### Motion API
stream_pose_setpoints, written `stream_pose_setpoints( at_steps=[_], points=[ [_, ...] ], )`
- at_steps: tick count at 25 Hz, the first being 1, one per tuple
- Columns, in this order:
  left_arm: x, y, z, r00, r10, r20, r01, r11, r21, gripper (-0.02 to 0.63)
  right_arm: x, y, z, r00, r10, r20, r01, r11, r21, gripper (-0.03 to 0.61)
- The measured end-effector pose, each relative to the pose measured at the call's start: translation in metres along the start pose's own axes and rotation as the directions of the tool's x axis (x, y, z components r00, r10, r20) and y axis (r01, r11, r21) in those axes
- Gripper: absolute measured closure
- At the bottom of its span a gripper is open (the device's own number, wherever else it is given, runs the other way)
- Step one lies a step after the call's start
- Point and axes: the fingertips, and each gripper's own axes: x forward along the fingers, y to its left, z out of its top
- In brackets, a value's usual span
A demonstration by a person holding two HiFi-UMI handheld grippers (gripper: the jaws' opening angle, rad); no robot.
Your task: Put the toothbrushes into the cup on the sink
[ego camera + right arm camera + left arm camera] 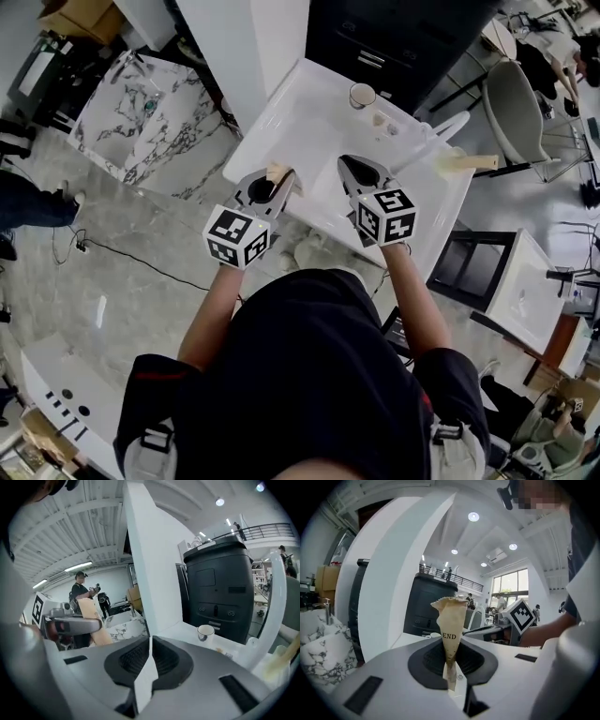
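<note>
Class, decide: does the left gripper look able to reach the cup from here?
Probably yes: nothing stands between the left gripper and the cup at the sink's back edge; its fingers only hold a paper wrapper.

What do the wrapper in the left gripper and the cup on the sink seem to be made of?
The wrapper looks like tan matte paper: crimped zigzag top edge, creases, printed letters. The cup looks like glossy white ceramic with a darker rim, though plastic cannot be excluded.
</note>
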Motion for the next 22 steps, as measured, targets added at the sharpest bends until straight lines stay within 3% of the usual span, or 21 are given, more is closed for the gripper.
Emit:
stream_pose_setpoints(
  at_steps=[10,22],
  points=[
    [0.041,0.011,0.011,0.999,-0.018,-0.03,0.019,1.0,0.006,0.577,0.018,-0.033,0.015,1.0,-0.017,0.013,0.017,0.999,0.035,0.534],
    [0.094,0.034,0.013,0.996,-0.025,-0.087,0.026,1.0,0.003,0.577,0.052,-0.051,0.023,1.0,0.022,0.004,-0.022,0.998,0.064,0.534]
  ],
)
